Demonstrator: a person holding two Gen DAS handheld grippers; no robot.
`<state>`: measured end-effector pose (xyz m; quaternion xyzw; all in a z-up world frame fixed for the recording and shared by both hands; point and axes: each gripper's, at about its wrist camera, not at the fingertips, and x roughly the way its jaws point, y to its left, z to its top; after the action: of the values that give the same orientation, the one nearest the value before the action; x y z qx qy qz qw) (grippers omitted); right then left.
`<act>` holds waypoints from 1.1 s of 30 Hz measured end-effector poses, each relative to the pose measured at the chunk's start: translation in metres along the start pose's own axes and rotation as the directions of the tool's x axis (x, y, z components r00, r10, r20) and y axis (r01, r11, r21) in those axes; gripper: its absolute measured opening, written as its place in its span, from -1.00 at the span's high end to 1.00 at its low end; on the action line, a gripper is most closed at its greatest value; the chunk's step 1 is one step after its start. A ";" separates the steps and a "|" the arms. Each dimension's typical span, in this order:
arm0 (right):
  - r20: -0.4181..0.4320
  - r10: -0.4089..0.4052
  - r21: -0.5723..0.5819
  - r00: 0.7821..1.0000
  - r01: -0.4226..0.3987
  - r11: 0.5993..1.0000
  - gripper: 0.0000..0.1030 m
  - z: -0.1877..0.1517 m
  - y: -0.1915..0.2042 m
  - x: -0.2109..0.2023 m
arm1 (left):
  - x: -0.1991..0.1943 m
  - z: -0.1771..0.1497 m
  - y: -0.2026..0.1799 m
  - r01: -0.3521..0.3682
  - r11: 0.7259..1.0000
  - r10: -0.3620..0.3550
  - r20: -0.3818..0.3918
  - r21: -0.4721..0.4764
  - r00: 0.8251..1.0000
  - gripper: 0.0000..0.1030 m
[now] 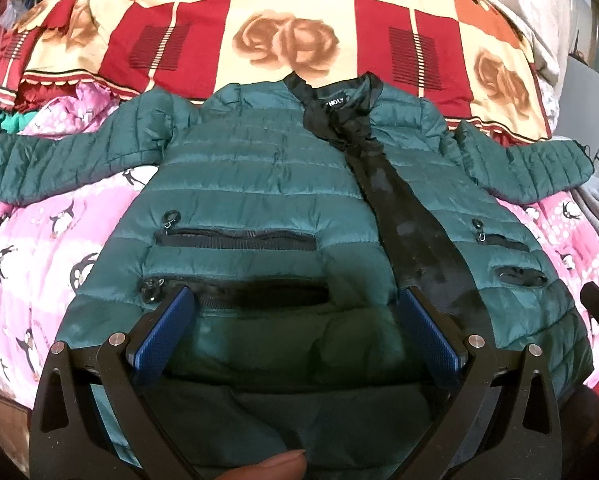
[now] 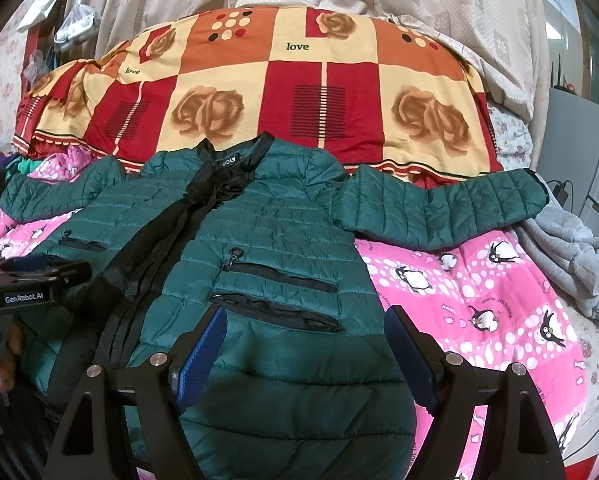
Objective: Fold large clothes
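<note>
Both grippers gape wide, gripping nothing: left gripper (image 1: pixel 295 316) and right gripper (image 2: pixel 305 330) hover over the hem of the jacket (image 1: pixel 259 184), which lies flat, sleeves spread, on the pink quilt (image 2: pixel 479 288). Blanket (image 2: pixel 283 80) reads "love"; left gripper's body reads "GenRobot.AI".

The bed's pink penguin quilt (image 2: pixel 479 280) carries a green puffer jacket (image 2: pixel 283 240) spread flat, sleeves out left and right. A red-and-cream rose blanket (image 2: pixel 299 80) lies at the far side, grey cloth (image 2: pixel 567 256) at the right.
</note>
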<state>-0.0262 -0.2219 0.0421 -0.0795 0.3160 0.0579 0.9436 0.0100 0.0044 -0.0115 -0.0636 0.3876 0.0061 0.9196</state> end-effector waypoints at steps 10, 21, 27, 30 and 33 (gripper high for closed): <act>-0.003 -0.004 -0.004 1.000 0.004 1.000 -0.53 0.000 0.002 0.000 | -0.001 0.001 0.002 0.007 1.000 -0.007 0.008 -0.006 1.000 -0.99; -0.003 -0.007 -0.005 1.000 0.007 1.000 -0.53 -0.001 0.001 -0.001 | -0.003 0.003 0.002 0.010 1.000 -0.010 0.011 -0.009 1.000 -0.99; -0.004 -0.007 -0.006 1.000 0.007 1.000 -0.53 0.000 0.003 -0.001 | -0.003 0.003 0.002 0.009 1.000 -0.009 0.006 -0.010 1.000 -0.99; -0.005 -0.008 -0.007 1.000 0.008 1.000 -0.53 -0.001 0.003 -0.001 | -0.004 0.004 0.002 0.012 1.000 -0.012 0.008 -0.011 1.000 -0.99; -0.005 -0.010 -0.010 1.000 0.010 1.000 -0.53 -0.001 0.003 -0.001 | -0.005 0.004 0.002 0.013 1.000 -0.013 0.007 -0.012 1.000 -0.99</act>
<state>-0.0282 -0.2189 0.0415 -0.0858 0.3176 0.0547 0.9428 0.0096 0.0067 -0.0055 -0.0715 0.3840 0.0028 0.9206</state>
